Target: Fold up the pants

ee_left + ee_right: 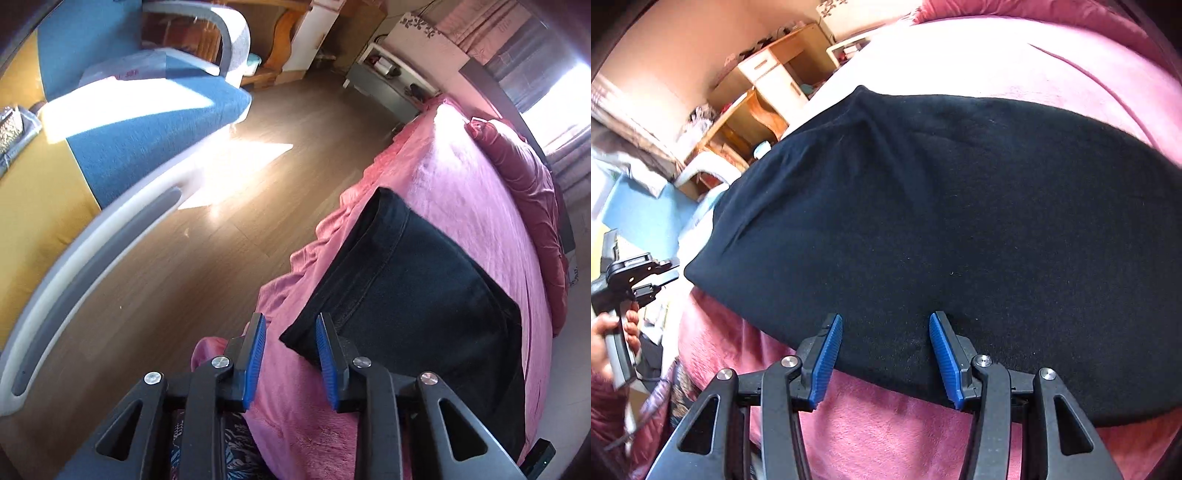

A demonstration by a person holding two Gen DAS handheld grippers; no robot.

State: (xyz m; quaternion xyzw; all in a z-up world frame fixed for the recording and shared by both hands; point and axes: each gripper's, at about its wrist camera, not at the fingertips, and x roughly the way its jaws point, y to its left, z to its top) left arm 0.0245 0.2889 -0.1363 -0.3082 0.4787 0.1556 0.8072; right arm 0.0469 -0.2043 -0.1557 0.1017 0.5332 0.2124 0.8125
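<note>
Black pants lie folded into a flat rectangle on the pink bedspread. My left gripper is open and empty, its blue pads just short of the pants' near corner. In the right wrist view the pants fill the middle. My right gripper is open and empty over the pants' near edge. The left gripper's body, held by a hand, shows at the far left of the right wrist view.
The bedspread hangs over the bed's edge to a wooden floor. A blue and yellow sofa stands across the floor. A pink pillow lies at the bed's head. A wooden desk and a nightstand stand beyond.
</note>
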